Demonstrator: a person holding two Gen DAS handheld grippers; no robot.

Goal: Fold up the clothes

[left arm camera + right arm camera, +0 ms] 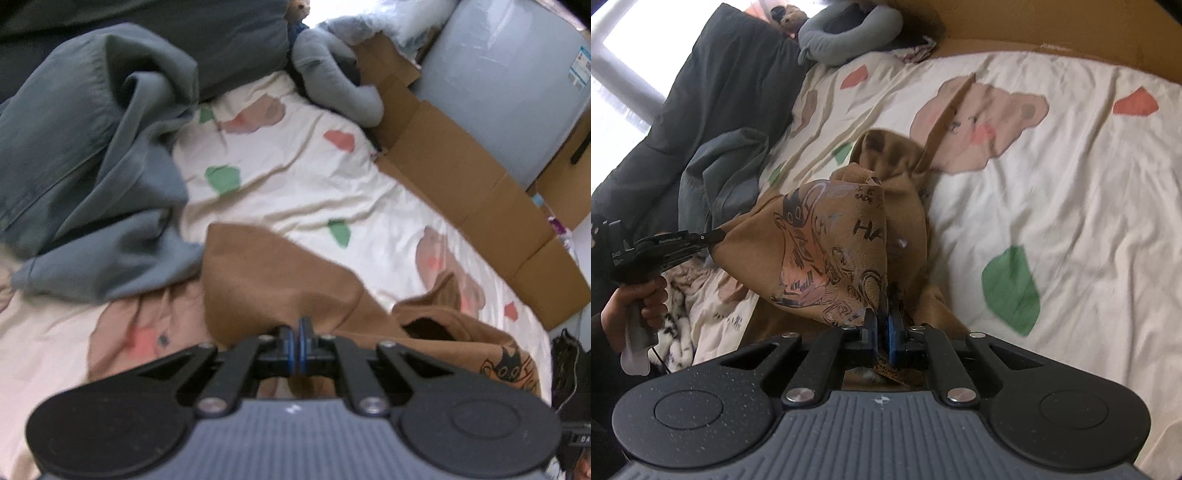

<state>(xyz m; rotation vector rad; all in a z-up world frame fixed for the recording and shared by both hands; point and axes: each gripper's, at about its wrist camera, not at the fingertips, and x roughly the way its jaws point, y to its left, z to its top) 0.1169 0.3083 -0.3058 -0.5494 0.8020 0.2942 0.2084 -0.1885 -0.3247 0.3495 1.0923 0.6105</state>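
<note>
A brown garment [280, 280] with a black cartoon print [827, 251] is lifted off the bed between both grippers. My left gripper [300, 328] is shut on one edge of the brown cloth. In the right wrist view the left gripper [716, 234] shows at the left, held by a hand [631, 306], pinching the garment's corner. My right gripper [882, 321] is shut on another edge of the same garment, and the printed side hangs stretched between the two grips. A loose strip of the garment trails up over the sheet.
The bed has a cream sheet [303, 184] with bear and leaf prints. A grey-blue garment [92, 166] lies bunched at the left, near a dark duvet [713, 122]. A grey cushion [849, 33] and flattened cardboard [461, 177] border the far side.
</note>
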